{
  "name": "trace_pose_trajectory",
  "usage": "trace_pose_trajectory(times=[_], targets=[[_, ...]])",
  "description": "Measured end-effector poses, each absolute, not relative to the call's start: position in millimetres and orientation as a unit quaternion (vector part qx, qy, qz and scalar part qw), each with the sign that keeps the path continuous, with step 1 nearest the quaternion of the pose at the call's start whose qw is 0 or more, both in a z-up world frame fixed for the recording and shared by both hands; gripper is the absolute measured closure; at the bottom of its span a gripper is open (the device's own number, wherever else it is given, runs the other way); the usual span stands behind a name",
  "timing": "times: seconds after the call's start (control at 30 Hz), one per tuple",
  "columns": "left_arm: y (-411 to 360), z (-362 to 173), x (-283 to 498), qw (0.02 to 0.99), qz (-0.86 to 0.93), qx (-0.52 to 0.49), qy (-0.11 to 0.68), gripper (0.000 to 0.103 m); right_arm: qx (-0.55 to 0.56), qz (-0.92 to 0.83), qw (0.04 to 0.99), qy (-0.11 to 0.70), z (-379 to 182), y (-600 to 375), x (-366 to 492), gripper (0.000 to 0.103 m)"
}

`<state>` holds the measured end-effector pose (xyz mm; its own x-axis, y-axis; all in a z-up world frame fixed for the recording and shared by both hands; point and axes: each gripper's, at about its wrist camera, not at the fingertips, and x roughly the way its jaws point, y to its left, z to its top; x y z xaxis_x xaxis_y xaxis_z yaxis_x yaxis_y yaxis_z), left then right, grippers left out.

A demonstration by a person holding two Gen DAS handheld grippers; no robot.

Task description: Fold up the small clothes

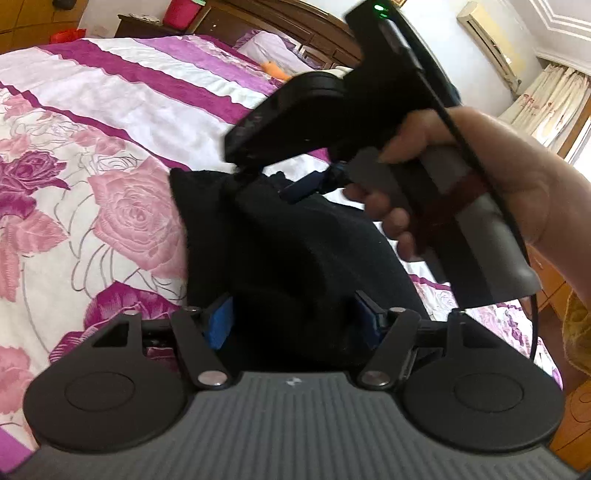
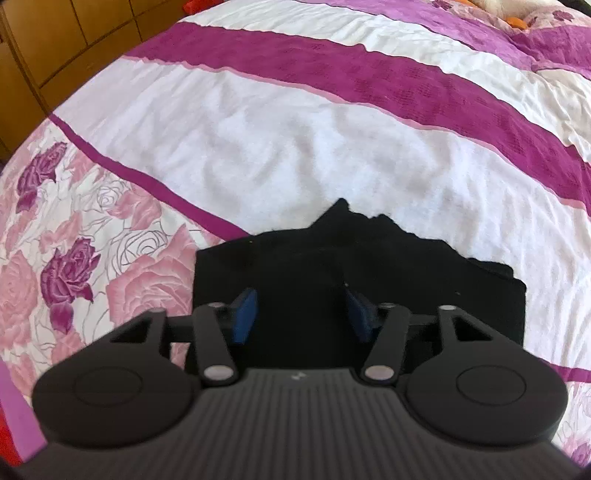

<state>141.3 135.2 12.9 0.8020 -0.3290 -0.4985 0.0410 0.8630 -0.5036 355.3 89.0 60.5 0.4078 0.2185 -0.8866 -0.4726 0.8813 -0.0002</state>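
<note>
Your left gripper [image 1: 291,317] stands wide, its blue pads on either side of the black folded garment [image 1: 280,236] on the pink rose-patterned bedspread [image 1: 110,192], gripping nothing. Your right gripper [image 2: 299,314] hangs above the same garment, jaws apart and empty, your hand [image 1: 461,177] on its handle.

Home bedroom: floral bedspread [image 2: 332,129], wooden headboard [image 1: 295,33]
</note>
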Motion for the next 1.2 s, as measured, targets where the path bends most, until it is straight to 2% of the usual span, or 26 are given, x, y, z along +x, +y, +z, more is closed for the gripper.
trace_pose_trajectory(times=[0.1, 0.27, 0.3, 0.33, 0.37, 0.43, 0.5, 0.63, 0.8, 0.93, 1.1, 1.2], targets=[[134.8, 9.7, 142.9, 0.918, -0.103, -0.244, 0.296, 0.04, -0.16, 0.209, 0.825, 0.501, 54.3, 95.8, 352.3, 0.04], [133.1, 8.0, 143.1, 0.921, -0.103, -0.238, 0.291, 0.041, -0.176, 0.221, 0.827, 0.486, 49.4, 82.7, 349.7, 0.044], [132.7, 7.9, 143.4, 0.921, -0.103, -0.238, 0.291, 0.041, -0.177, 0.222, 0.828, 0.484, 47.8, 78.9, 351.3, 0.049], [132.4, 7.4, 144.7, 0.922, -0.104, -0.237, 0.289, 0.043, -0.174, 0.224, 0.828, 0.483, 45.6, 74.6, 352.9, 0.06], [132.1, 7.1, 146.5, 0.922, -0.104, -0.238, 0.289, 0.046, -0.167, 0.227, 0.83, 0.481, 44.2, 71.7, 354.2, 0.065], [132.8, 6.0, 151.9, 0.919, -0.109, -0.244, 0.289, 0.062, -0.148, 0.23, 0.838, 0.472, 44.0, 65.1, 355.6, 0.079], [135.6, 4.2, 155.9, 0.916, -0.114, -0.259, 0.284, 0.079, -0.132, 0.236, 0.848, 0.456, 47.3, 59.1, 353.2, 0.083], [133.8, 9.4, 149.6, 0.923, -0.118, -0.253, 0.266, 0.084, -0.088, 0.247, 0.869, 0.419, 60.1, 43.0, 344.4, 0.085], [133.5, 31.1, 129.9, 0.944, -0.107, -0.22, 0.22, 0.084, -0.01, 0.277, 0.889, 0.364, 93.0, 27.6, 332.9, 0.086], [148.3, 36.7, 123.7, 0.95, -0.079, -0.217, 0.208, 0.084, -0.009, 0.309, 0.888, 0.341, 107.2, 44.6, 328.1, 0.086], [167.2, 11.1, 125.2, 0.94, -0.032, -0.228, 0.252, 0.084, -0.034, 0.319, 0.876, 0.361, 72.5, 77.5, 331.9, 0.085], [167.6, -0.7, 125.0, 0.936, -0.029, -0.222, 0.272, 0.082, -0.048, 0.312, 0.866, 0.388, 48.6, 85.9, 331.1, 0.079]])
